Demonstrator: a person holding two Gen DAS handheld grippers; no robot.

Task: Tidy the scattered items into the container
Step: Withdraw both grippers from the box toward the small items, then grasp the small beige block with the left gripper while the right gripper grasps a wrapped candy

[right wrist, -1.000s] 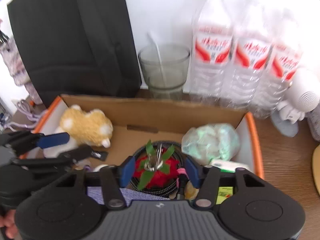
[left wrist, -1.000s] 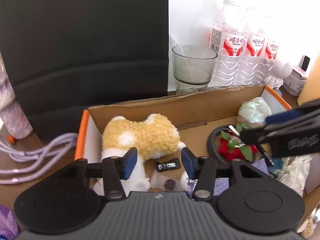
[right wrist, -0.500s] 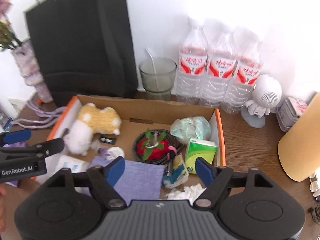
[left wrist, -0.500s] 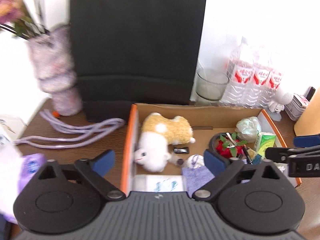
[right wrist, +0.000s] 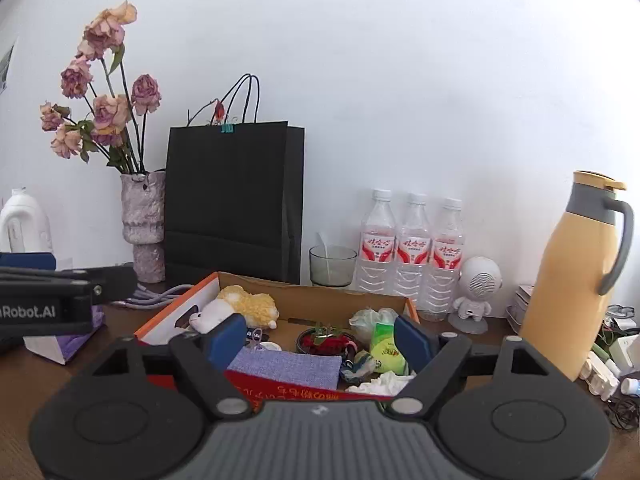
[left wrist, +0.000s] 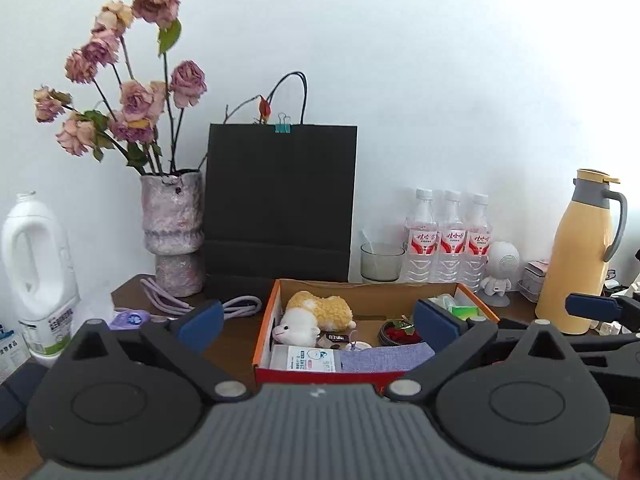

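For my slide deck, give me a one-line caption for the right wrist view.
Open right tool above a cardboard box holding a plush toy and purple cloth.

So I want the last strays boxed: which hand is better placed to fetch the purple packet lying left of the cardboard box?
Left. The purple packet lies near the left tongs, which stand open and empty. The right tongs, also open, hover over the cardboard box, farther from it.
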